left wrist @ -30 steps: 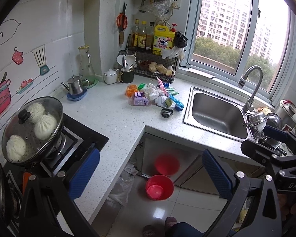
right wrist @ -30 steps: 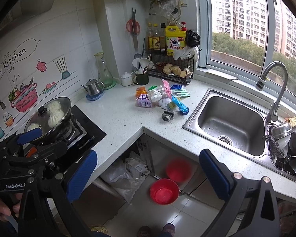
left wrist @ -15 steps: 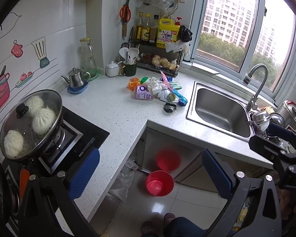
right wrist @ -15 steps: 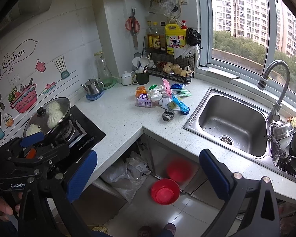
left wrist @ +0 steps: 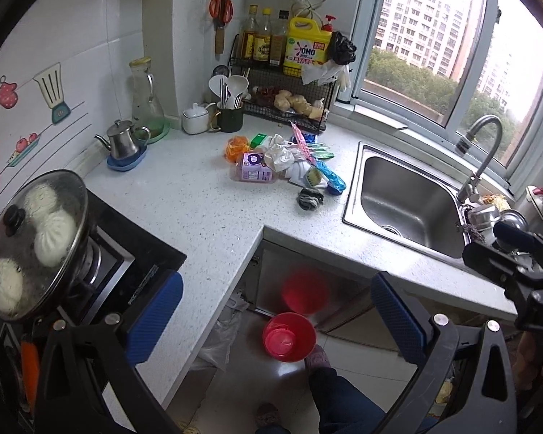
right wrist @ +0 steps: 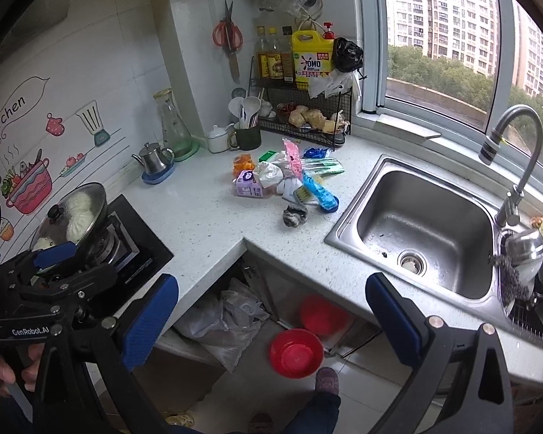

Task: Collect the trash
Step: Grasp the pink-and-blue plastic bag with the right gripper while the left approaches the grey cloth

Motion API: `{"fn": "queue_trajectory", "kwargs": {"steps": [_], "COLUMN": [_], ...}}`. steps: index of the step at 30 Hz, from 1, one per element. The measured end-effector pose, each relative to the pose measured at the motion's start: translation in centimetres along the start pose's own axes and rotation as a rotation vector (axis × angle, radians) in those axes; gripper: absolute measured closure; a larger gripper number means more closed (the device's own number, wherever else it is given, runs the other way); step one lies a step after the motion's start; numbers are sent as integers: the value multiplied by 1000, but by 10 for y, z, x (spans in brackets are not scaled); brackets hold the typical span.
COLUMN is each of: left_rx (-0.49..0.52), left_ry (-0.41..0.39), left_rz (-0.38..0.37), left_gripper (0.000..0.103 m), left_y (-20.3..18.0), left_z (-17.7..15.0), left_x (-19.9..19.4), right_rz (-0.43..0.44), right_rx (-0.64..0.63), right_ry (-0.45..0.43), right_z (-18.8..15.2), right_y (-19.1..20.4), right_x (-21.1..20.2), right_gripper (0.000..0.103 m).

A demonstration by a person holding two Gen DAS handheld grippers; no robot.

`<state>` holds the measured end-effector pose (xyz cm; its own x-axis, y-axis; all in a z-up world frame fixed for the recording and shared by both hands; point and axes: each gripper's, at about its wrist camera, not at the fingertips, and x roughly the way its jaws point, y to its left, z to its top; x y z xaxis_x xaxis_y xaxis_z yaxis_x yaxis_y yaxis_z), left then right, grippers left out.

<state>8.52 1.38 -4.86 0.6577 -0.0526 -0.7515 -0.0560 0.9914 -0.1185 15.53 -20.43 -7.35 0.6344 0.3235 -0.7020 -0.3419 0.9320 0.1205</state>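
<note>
Trash (left wrist: 286, 166) is heaped on the worktop (left wrist: 199, 209) at the inner corner, between the wire rack (left wrist: 286, 105) and the sink (left wrist: 405, 202). A purple carton (left wrist: 251, 171), crumpled paper (left wrist: 278, 153), an orange wrapper (left wrist: 235, 146), a pink packet (left wrist: 300, 141), a blue wrapper (left wrist: 331, 179) and a dark wad (left wrist: 309, 198) can be made out, the wad lying just apart from the heap on its near side.

Compared with a second ago, the heap is seen larger and nearer the middle of both wrist views, so both tools have been carried toward the corner. Nothing in the heap has been shifted, and nothing has been picked up.

The left gripper (left wrist: 275, 311) is held with its jaws spread wide and empty, above the gap in front of the worktop. The right gripper (right wrist: 271, 311) is held likewise, jaws released, nothing between them. Each tool is visible at the edge of the other's view.

A red basin (left wrist: 289, 336) stands on the floor below, with a plastic bag (right wrist: 228, 318) under the worktop beside it; either is judged a likely place for the trash, though which one cannot be told.

The task is judged to be at its approach: no item has been collected. Both tools are well apart from the heap, so more reach will be needed before anything can be closed on. A lidded pan (left wrist: 36, 242) on the stove sits close to the left tool's path and should be cleared.
</note>
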Motion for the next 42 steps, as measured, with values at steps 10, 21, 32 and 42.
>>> {"fn": "queue_trajectory", "kwargs": {"steps": [10,21,32,42], "left_rx": [-67,-217,-298,-311], "left_ry": [46,173,287,329], "left_rz": [62,162,283,322], "left_gripper": [0,0,0,0], "left_y": [-20,-35,-24,-24], "left_z": [55,101,95,86], "left_x": [77,182,245,260], "right_rz": [74,201,254,259], "right_rx": [-112,-247,-356,-341], "right_ry": [93,255,476,577], "right_z": [71,121,116,121], "right_y": [-34,-73,-76,-94], "right_x": [94,210,322,352], "right_gripper": [0,17,42,67]}}
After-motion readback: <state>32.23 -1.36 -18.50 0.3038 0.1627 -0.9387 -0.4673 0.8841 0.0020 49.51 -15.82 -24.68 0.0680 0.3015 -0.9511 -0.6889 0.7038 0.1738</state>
